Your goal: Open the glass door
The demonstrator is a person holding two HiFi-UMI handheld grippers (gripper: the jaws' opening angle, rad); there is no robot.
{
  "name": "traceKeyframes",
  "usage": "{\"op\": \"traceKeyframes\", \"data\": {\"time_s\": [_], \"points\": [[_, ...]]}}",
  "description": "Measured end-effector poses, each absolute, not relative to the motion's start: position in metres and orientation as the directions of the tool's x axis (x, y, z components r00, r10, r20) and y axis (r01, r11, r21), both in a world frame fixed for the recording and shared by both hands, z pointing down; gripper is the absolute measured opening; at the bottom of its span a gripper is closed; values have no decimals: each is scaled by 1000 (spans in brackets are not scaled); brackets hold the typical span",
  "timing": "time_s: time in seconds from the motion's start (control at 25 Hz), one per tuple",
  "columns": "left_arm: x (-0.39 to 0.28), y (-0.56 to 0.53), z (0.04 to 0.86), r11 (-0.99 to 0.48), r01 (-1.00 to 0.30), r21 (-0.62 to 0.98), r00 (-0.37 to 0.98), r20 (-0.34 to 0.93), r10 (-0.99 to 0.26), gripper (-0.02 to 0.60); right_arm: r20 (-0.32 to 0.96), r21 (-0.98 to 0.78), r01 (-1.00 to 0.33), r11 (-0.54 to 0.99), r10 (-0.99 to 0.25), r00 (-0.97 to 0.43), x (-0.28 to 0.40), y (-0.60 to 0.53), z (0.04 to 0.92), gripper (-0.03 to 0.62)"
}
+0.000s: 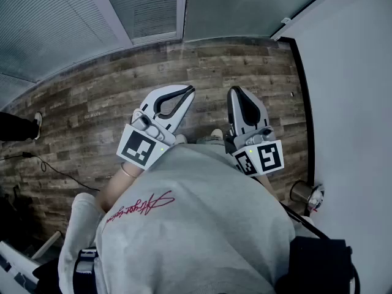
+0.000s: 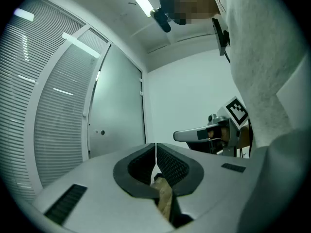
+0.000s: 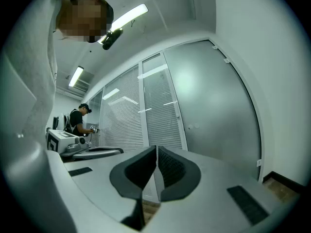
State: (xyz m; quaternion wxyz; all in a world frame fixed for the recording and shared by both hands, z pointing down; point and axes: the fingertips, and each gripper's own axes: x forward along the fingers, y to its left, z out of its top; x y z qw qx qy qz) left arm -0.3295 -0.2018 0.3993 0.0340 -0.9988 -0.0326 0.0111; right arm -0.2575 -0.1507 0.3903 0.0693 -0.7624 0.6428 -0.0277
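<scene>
The frosted glass door (image 1: 257,5) stands shut ahead of me, between the slatted glass wall and the white wall on the right. In the left gripper view the door (image 2: 119,106) shows a small round lock (image 2: 102,132) near its left edge. The right gripper view has the door (image 3: 214,106) right of centre. I hold both grippers level at chest height, side by side and well short of the door. My left gripper (image 1: 188,92) (image 2: 155,147) is shut with nothing in it. My right gripper (image 1: 236,92) (image 3: 156,149) is also shut and empty.
A wood-plank floor (image 1: 92,103) runs up to the glass wall with blinds (image 1: 55,17). A white wall (image 1: 349,90) lies on the right, with a metal door stop (image 1: 303,192) at its foot. Another person (image 3: 77,120) stands far off to the left, and a cable (image 1: 43,161) lies on the floor.
</scene>
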Motion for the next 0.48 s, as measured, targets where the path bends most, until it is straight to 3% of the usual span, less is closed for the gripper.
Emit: {"op": "traceKeyframes", "data": {"time_s": [0.48], "points": [[-312,-218,394,-1000,17,12,999,-52,16,18,-45,-136,-975,-177,-982,185,-240,-159,384,28]]}}
